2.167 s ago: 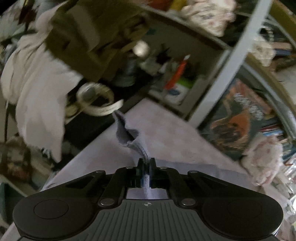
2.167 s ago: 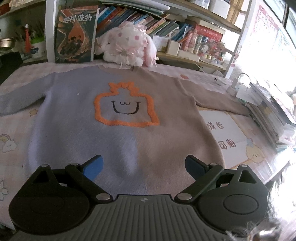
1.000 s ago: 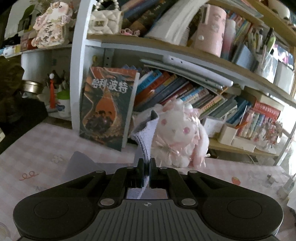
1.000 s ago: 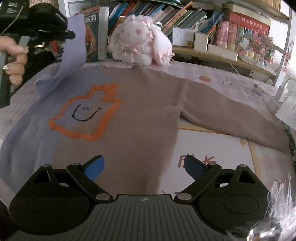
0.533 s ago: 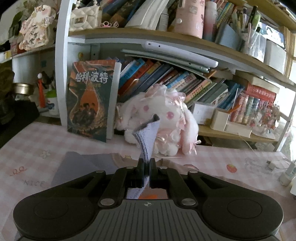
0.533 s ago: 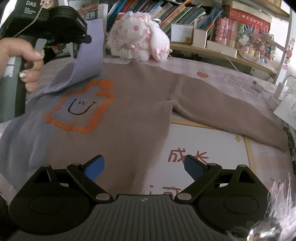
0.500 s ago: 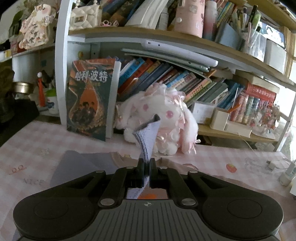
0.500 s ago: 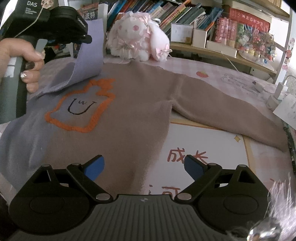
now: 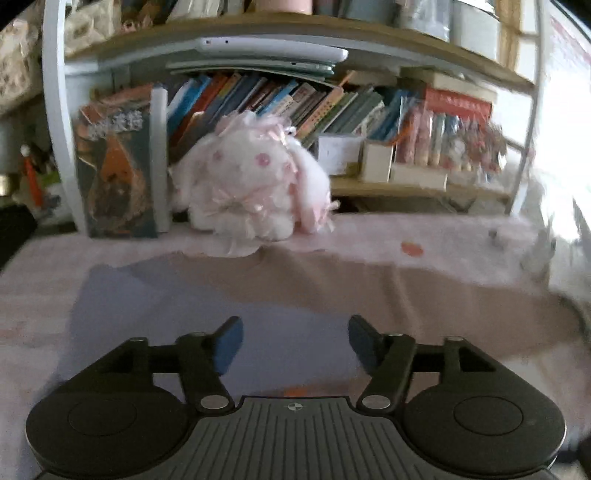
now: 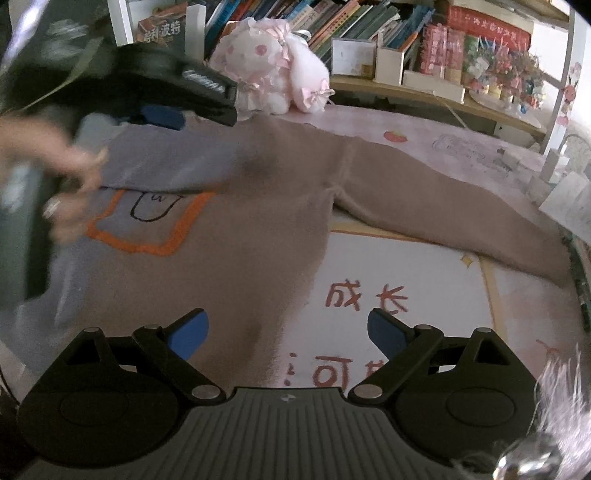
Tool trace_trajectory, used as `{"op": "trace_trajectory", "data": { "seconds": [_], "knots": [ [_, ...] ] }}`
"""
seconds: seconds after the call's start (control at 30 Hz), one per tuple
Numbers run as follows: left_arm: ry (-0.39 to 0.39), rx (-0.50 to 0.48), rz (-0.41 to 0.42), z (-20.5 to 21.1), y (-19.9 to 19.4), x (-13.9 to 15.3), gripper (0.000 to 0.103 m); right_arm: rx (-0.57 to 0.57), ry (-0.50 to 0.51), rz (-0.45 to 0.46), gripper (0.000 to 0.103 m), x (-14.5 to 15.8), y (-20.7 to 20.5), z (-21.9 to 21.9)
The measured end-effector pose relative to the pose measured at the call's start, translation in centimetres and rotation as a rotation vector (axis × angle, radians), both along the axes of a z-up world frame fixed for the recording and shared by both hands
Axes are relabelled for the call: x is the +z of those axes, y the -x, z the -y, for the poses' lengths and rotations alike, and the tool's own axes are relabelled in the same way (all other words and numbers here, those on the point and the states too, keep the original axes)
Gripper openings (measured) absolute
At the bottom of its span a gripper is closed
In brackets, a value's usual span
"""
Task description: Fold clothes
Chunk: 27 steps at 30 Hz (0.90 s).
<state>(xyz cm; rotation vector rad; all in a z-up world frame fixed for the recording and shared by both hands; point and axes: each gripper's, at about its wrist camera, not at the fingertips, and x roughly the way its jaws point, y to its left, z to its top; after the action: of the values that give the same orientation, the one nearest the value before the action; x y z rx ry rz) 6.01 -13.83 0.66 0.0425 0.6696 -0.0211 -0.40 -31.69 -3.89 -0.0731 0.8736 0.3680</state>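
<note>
Sweater (image 10: 258, 229), two-tone lavender and tan knit with orange outline motif (image 10: 147, 236), lies flat on pink-patterned table cover (image 10: 424, 280). Lavender sleeve (image 10: 162, 166) folded across chest, covering top of motif; tan sleeve (image 10: 443, 210) stretched out flat toward far side, not yet folded. Looks soft, fuzzy, light, floppy; likely drapes and sags from any single pinch point, little slip risk against rubber pads. Best holds, by judgement: tan cuff end or sleeve edge for next fold, then hem corners; pinch through both layers to avoid dragging one. Left gripper (image 9: 293, 345) low over lavender part, jaws opening, nothing between blue pads, cloth lying below. Person's hand (image 10: 62, 184) on its handle, blurred. Right gripper (image 10: 286, 332) jaws wide apart, empty, hovering above hem edge and printed mat (image 10: 388, 295). Beyond: plush rabbit (image 10: 269, 70) at collar side, bookshelf (image 10: 424, 33) behind.
</note>
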Motion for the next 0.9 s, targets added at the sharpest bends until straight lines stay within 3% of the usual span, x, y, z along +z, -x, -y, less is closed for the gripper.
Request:
{"op": "trace_trajectory", "data": {
  "seconds": [0.2,0.37,0.47,0.53,0.7,0.83,0.87,0.9],
  "knots": [
    [-0.164,0.183,-0.065,-6.8,6.7,-0.8,0.066,0.017,-0.022,-0.026,0.094,-0.6,0.1,-1.2],
    [-0.182,0.316,-0.120,-12.5,10.2,-1.8,0.066,-0.026,-0.024,-0.037,0.093,-0.6,0.6,-2.1],
    [-0.104,0.376,-0.158,-15.4,10.7,-2.4,0.066,-0.075,0.008,-0.043,0.091,-0.6,1.2,-2.7],
    [-0.033,0.417,-0.186,-17.4,11.0,-2.7,0.066,-0.112,0.033,-0.052,0.083,-0.7,1.5,-3.0],
    [0.156,0.402,-0.253,-20.8,11.5,-4.0,0.062,-0.208,0.047,-0.086,0.069,-0.7,2.6,-3.1],
    [0.176,0.371,-0.241,-21.5,12.0,-4.2,0.051,-0.256,0.032,-0.123,0.045,-0.9,3.5,-3.4],
    [0.181,0.360,-0.240,-21.6,12.0,-4.2,0.047,-0.264,0.030,-0.128,0.044,-1.0,3.7,-3.5],
    [0.186,0.350,-0.238,-21.6,12.0,-4.2,0.035,-0.272,0.026,-0.128,0.040,-1.0,3.9,-3.6]
  ]
}}
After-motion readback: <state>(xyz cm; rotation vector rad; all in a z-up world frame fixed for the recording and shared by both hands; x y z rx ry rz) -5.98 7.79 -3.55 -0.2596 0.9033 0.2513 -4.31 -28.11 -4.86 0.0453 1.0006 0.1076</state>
